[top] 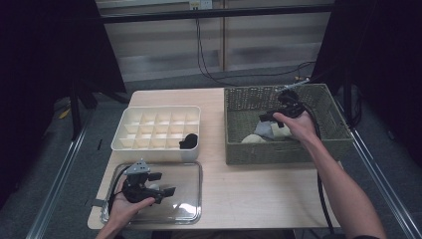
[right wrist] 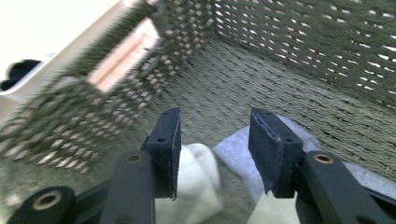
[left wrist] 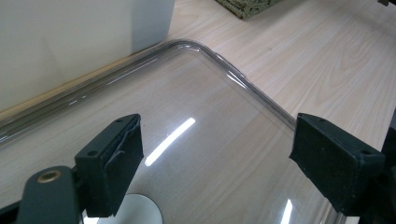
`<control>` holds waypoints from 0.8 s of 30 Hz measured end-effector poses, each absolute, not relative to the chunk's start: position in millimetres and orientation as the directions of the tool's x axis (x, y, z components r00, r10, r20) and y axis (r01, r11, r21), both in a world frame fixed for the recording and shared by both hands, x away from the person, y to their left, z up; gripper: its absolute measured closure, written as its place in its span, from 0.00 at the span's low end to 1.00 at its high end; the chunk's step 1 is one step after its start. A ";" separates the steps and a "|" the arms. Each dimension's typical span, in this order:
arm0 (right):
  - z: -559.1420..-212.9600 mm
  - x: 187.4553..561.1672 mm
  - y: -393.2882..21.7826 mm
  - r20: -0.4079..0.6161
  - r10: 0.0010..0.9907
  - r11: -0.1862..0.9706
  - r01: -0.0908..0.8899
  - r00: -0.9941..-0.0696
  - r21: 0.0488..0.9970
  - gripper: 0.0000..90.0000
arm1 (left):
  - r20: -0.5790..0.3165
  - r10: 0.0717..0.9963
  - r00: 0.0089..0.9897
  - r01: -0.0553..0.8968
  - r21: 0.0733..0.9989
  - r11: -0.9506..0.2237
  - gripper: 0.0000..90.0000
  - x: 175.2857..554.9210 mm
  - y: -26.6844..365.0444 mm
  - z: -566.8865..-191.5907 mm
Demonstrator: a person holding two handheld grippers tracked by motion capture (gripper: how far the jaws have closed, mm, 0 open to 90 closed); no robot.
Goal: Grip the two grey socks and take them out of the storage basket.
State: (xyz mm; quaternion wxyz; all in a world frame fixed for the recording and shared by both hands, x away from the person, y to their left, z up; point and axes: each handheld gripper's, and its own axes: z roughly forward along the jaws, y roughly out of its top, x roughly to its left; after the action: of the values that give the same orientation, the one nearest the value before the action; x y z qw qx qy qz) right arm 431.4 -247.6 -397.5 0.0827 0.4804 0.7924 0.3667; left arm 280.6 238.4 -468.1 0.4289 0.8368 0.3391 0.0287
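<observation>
Right gripper (right wrist: 214, 154) over socks in the woven basket (top: 239, 139).
Jaws parted, gripping nothing; they may pinch both the grey sock (right wrist: 236, 158) and white sock (right wrist: 198, 186). Left gripper (left wrist: 215, 163) open.

From my right gripper view, the basket wall (right wrist: 79, 116) at left smears with motion blur. My right hand (top: 297, 125) covers part of the pale cloths (top: 259, 135). The white disc (left wrist: 135, 212) is cut by the bottom edge.

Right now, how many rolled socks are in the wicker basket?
3 visible: a cream one at the front, a grey one and another cream one under the right gripper. More may be hidden.
</observation>
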 end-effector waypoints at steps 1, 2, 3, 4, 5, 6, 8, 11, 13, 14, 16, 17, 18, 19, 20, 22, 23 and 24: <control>-400.1 435.7 -247.7 0.216 0.827 0.272 0.705 -0.520 0.654 0.61 | -0.241 0.591 0.770 0.541 0.737 -0.404 0.18 280.8 238.6 -468.0; -403.0 440.1 -248.4 0.218 0.831 0.269 0.712 -0.512 0.649 0.62 | -0.242 0.590 0.770 0.542 0.736 -0.405 0.18 281.1 238.7 -468.0; -405.9 444.3 -248.5 0.218 0.834 0.271 0.720 -0.506 0.639 0.62 | -0.241 0.590 0.771 0.541 0.736 -0.406 0.18 281.2 238.8 -467.9; -409.1 448.7 -248.7 0.215 0.837 0.274 0.725 -0.503 0.632 0.62 | -0.241 0.591 0.770 0.542 0.736 -0.406 0.18 281.2 238.9 -467.9; -411.8 452.9 -248.9 0.209 0.844 0.274 0.732 -0.494 0.624 0.62 | -0.240 0.590 0.771 0.541 0.737 -0.406 0.18 281.1 239.1 -467.8; -413.7 456.8 -248.4 0.203 0.850 0.279 0.742 -0.486 0.610 0.63 | -0.239 0.590 0.771 0.539 0.737 -0.407 0.18 281.3 239.5 -467.7; -417.3 464.4 -247.6 0.194 0.858 0.285 0.754 -0.476 0.592 0.63 | -0.237 0.590 0.772 0.537 0.740 -0.406 0.18 281.6 239.9 -467.7; -424.8 475.1 -245.6 0.187 0.872 0.283 0.777 -0.453 0.563 0.62 | -0.234 0.588 0.774 0.538 0.734 -0.415 0.18 282.2 240.0 -468.1; -431.1 481.7 -244.6 0.177 0.877 0.294 0.789 -0.447 0.539 0.59 | -0.250 0.583 0.773 0.543 0.737 -0.403 0.18 282.8 240.5 -468.4; -434.4 484.9 -244.1 0.177 0.881 0.291 0.797 -0.439 0.530 0.57 | -0.247 0.584 0.773 0.541 0.739 -0.402 0.18 283.0 241.0 -468.1; -440.8 490.8 -244.8 0.174 0.892 0.284 0.816 -0.417 0.503 0.56 | -0.239 0.590 0.771 0.539 0.740 -0.403 0.18 283.3 242.3 -467.7; -443.6 493.0 -245.6 0.165 0.894 0.288 0.816 -0.417 0.501 0.56 | -0.241 0.591 0.770 0.539 0.741 -0.400 0.18 283.3 242.8 -467.6; -445.7 494.1 -245.3 0.167 0.898 0.285 0.827 -0.407 0.485 0.54 | -0.239 0.591 0.770 0.537 0.743 -0.399 0.18 283.1 243.3 -467.5; -447.8 495.0 -245.7 0.154 0.901 0.294 0.832 -0.406 0.471 0.54 | -0.238 0.591 0.771 0.537 0.742 -0.401 0.18 283.0 243.7 -467.5; -448.8 494.7 -245.1 0.159 0.902 0.291 0.839 -0.400 0.461 0.54 | -0.239 0.590 0.771 0.537 0.743 -0.400 0.17 283.1 243.7 -467.9; -451.2 494.5 -245.0 0.156 0.903 0.298 0.847 -0.399 0.440 0.51 | -0.234 0.592 0.772 0.537 0.739 -0.407 0.17 283.4 243.8 -468.2; -452.7 494.7 -244.3 0.145 0.903 0.312 0.849 -0.405 0.427 0.51 | -0.236 0.592 0.771 0.537 0.739 -0.406 0.17 283.6 243.5 -468.5; -453.8 494.9 -243.7 0.142 0.902 0.318 0.851 -0.407 0.419 0.50 | -0.236 0.591 0.771 0.538 0.739 -0.406 0.17 283.6 243.0 -468.6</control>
State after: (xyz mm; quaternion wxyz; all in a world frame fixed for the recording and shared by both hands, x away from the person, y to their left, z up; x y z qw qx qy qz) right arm 494.9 -243.7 -453.8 0.0590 0.5413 0.8096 0.2192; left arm 283.6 243.0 -468.6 0.4284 0.8379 0.3368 0.0314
